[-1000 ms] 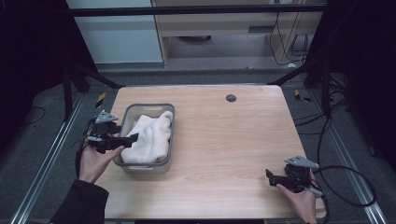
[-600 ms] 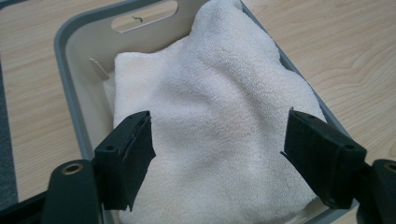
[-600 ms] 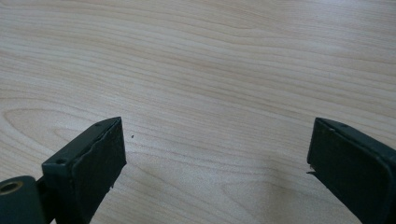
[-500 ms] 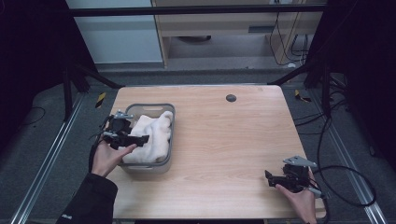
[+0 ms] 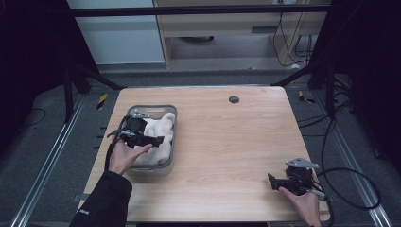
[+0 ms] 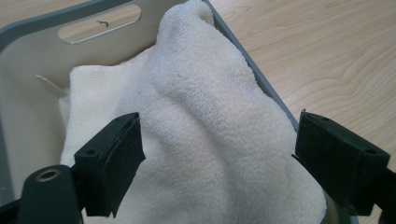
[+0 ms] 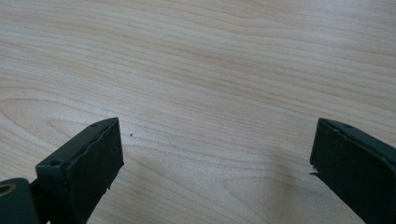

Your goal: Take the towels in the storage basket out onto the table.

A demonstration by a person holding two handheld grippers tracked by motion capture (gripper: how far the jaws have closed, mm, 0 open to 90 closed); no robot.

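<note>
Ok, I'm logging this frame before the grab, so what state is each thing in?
Towel: crumpled in the basket, one edge draped over its rim, not gripped.
Basket: upright on the table, holding the towel.
Left gripper: open over the towel; jaws have just been opening.
Right gripper: open, nothing between the jaws, above bare table.

A pale wooden counter (image 5: 227,142) has a small dark round cap (image 5: 233,99) near its far edge. Beyond it stands a light cabinet (image 5: 222,28). Black cables (image 5: 331,142) trail across the grey floor (image 5: 42,156) at right.

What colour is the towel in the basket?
Cream-white fluffy terry towel; clearest in the left gripper view.
</note>
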